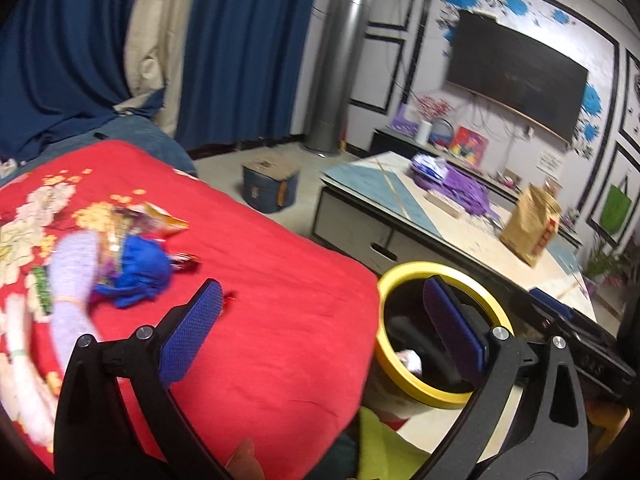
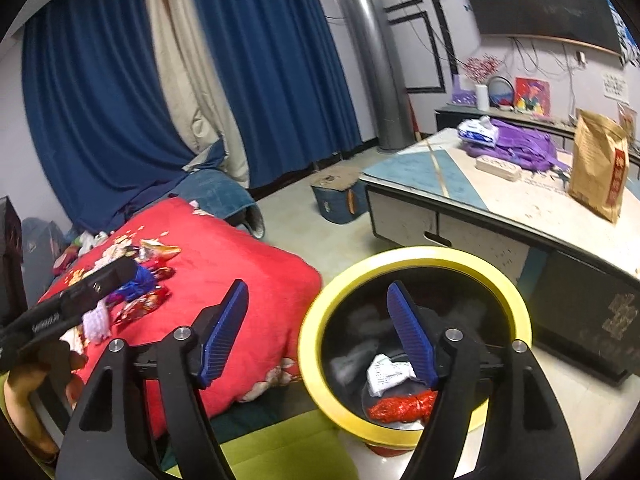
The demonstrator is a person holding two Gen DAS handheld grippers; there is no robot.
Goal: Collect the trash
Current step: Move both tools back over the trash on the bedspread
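Leftmost, a red quilt (image 2: pixel 224 276) with a flower print carries the uncollected litter: a pile of crumpled wrappers (image 2: pixel 142 280), blue, red and orange, lies on its far part, with a lilac sock (image 1: pixel 74 280) just beside it in the left wrist view. Over the near edge of the quilt hangs the left gripper (image 1: pixel 324 322), its blue-padded jaws spread as wide as they go and nothing between them; one pad stands above the red cloth, the other above the bin's mouth. To the right of the quilt, on the pale floor, stands the yellow-rimmed trash bin (image 2: pixel 316 320), round, dark inside. Its contents show best from the right wrist: a crumpled white paper (image 2: pixel 386 374) lies near the bottom, a crushed red wrapper (image 2: pixel 400 406) just in front of it, and some pale, blurred scraps further back that cannot be made out. The right gripper (image 2: pixel 326 334) hovers at the bin's left rim with jaws parted and empty, its right finger over the opening. Farther back on the floor sits a blue box (image 2: pixel 336 196) with cardboard lying on top. At the right a low table (image 2: pixel 420 168) bears a purple cloth (image 2: pixel 520 146) and an upright brown paper bag (image 2: pixel 598 164).
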